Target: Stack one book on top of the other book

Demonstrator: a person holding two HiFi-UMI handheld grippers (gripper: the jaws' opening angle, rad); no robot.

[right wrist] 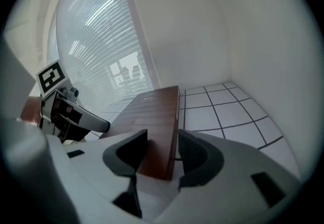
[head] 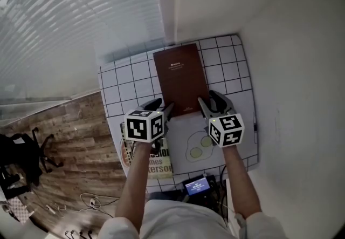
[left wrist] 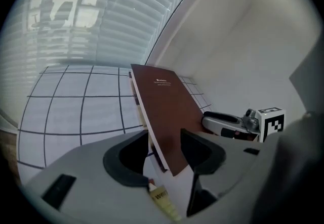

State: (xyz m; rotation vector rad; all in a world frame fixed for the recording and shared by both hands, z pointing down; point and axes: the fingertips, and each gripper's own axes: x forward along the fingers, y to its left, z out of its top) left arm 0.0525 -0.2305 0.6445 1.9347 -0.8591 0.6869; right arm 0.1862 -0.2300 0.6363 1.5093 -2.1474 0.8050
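Observation:
A brown book [head: 180, 79] lies flat on the white gridded mat [head: 121, 89], its long side running away from me. My left gripper [head: 163, 107] is at its near left corner and my right gripper [head: 212, 102] is at its near right corner. In the left gripper view the brown book's [left wrist: 167, 112] corner sits between the open jaws of the left gripper [left wrist: 164, 149], with gaps beside it. The right gripper view shows the other corner of the book [right wrist: 152, 117] between the spread jaws of the right gripper [right wrist: 161, 154]. A second book [head: 157, 161], with yellow lettering, lies partly hidden under my left hand.
A pale grey cover with a fried-egg picture [head: 200, 146] lies at the brown book's near end, between my forearms. A wall rises at the right and a window with blinds [head: 81, 0] at the back left. Wooden floor [head: 70, 141] and an office chair [head: 21, 151] lie to the left.

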